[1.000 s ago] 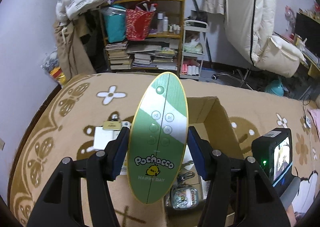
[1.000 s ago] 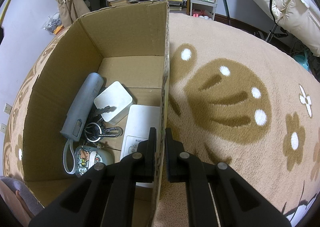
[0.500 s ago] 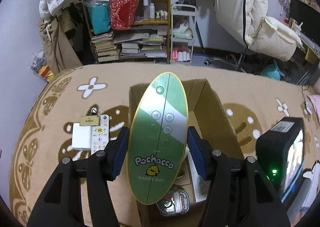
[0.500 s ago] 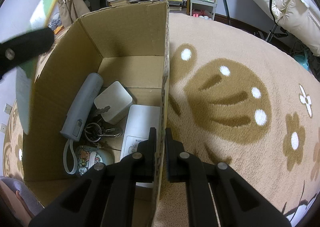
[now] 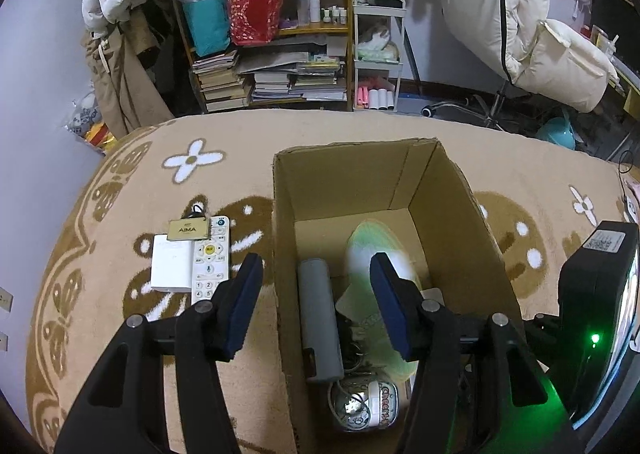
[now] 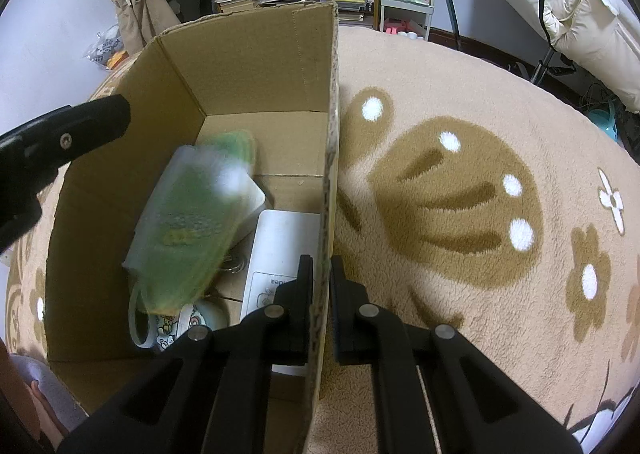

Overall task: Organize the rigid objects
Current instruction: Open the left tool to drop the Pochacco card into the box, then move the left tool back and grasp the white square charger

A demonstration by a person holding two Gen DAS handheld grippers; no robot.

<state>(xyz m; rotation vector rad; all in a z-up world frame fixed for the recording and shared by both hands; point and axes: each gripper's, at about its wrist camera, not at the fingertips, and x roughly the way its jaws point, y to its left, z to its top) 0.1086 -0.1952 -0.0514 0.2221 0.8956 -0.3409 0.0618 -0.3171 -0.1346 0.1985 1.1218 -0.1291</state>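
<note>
Green oval board (image 6: 192,221), blurred, sits inside cardboard box (image 5: 452,189); left claw (image 5: 316,302) wide open w/ nothing; right claw (image 6: 319,278) pinches box wall.

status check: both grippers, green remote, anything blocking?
Left gripper open, empty, above cardboard box. Right gripper shut on box wall. Green remote blurred inside box, over items there. White remote waits on rug; nothing blocking.

Cardboard box (image 5: 460,189) open-topped, floor crowded; bare rug (image 6: 460,93) rightward.
</note>
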